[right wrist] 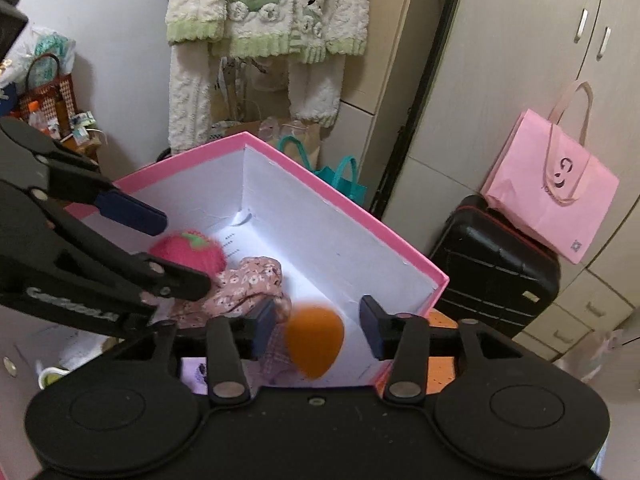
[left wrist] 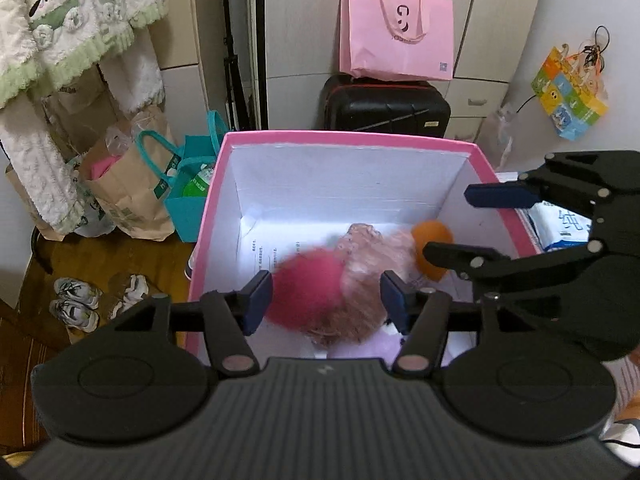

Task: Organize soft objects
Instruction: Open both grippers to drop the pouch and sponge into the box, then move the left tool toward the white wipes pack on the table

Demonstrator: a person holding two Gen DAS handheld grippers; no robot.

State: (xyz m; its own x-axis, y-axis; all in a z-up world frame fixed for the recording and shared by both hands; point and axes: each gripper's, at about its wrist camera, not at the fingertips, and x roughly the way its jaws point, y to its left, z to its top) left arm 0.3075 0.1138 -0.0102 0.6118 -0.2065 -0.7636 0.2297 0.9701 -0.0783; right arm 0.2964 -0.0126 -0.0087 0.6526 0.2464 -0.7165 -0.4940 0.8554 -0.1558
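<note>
A pink box (left wrist: 420, 141) with white inner walls (right wrist: 344, 216) stands open below both grippers. Inside lie a red knitted strawberry (left wrist: 308, 292) (right wrist: 192, 250), a pink floral cloth (left wrist: 372, 252) (right wrist: 244, 280) and an orange egg-shaped sponge (left wrist: 432, 240) (right wrist: 314, 340), blurred as if falling. My left gripper (left wrist: 326, 304) is open above the strawberry, holding nothing. My right gripper (right wrist: 316, 328) is open above the orange sponge, not touching it. Each gripper shows in the other's view, the right gripper (left wrist: 460, 224) and the left gripper (right wrist: 176, 248).
A black suitcase (left wrist: 386, 106) with a pink bag (left wrist: 396, 32) on top stands behind the box. Paper and teal bags (left wrist: 160, 192) sit at the left, shoes (left wrist: 76, 304) on the floor. A fluffy robe (right wrist: 264, 20) hangs on the wall. A tissue pack (left wrist: 560, 224) lies right of the box.
</note>
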